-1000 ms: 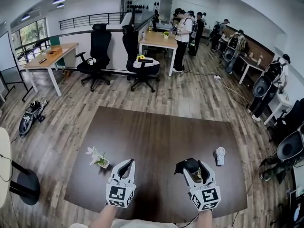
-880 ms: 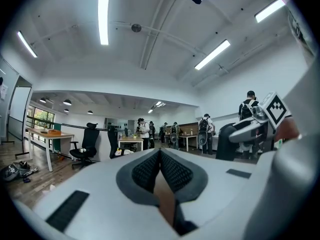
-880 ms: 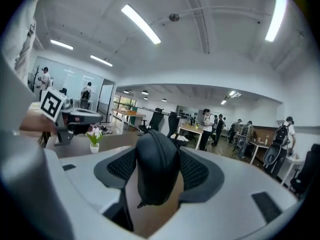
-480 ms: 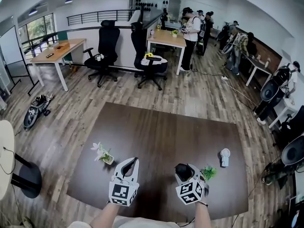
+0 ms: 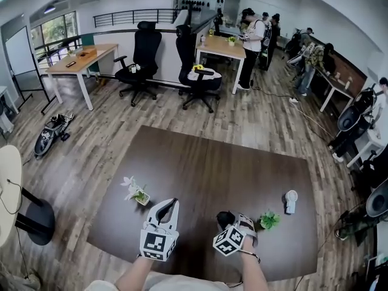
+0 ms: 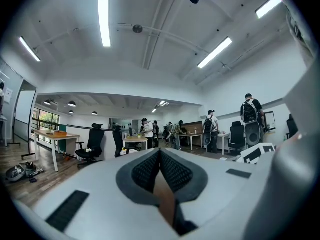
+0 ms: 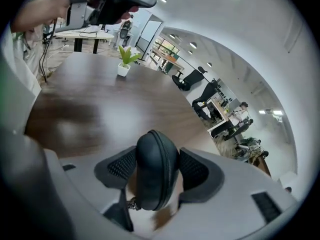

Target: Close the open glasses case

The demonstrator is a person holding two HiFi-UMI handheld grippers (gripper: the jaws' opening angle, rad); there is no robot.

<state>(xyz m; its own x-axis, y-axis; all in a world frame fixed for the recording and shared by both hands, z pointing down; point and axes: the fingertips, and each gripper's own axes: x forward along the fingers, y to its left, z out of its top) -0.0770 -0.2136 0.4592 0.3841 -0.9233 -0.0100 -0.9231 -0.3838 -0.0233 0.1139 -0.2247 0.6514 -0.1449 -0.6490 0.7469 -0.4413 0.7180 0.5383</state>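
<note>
The black zippered glasses case [image 7: 156,169] stands on edge between the pads of my right gripper [image 7: 155,170], which is shut on it. Its two halves lie together along the zipper seam, as far as this view shows. In the head view the case [image 5: 225,218] shows as a dark lump just ahead of the right gripper [image 5: 235,224], low over the near part of the dark brown table [image 5: 206,156]. My left gripper [image 5: 173,205] hovers to its left, jaws shut and empty; in the left gripper view [image 6: 160,156] its pads meet with nothing between them.
On the table stand a small white-flowered pot plant [image 5: 138,194] at the left, a green plant [image 5: 268,219] and a small white fan [image 5: 290,200] at the right. Office chairs, desks and several people fill the room beyond the table's far edge.
My right gripper has come down toward the table and rolled over, carrying the case with it. The left gripper has stayed put.
</note>
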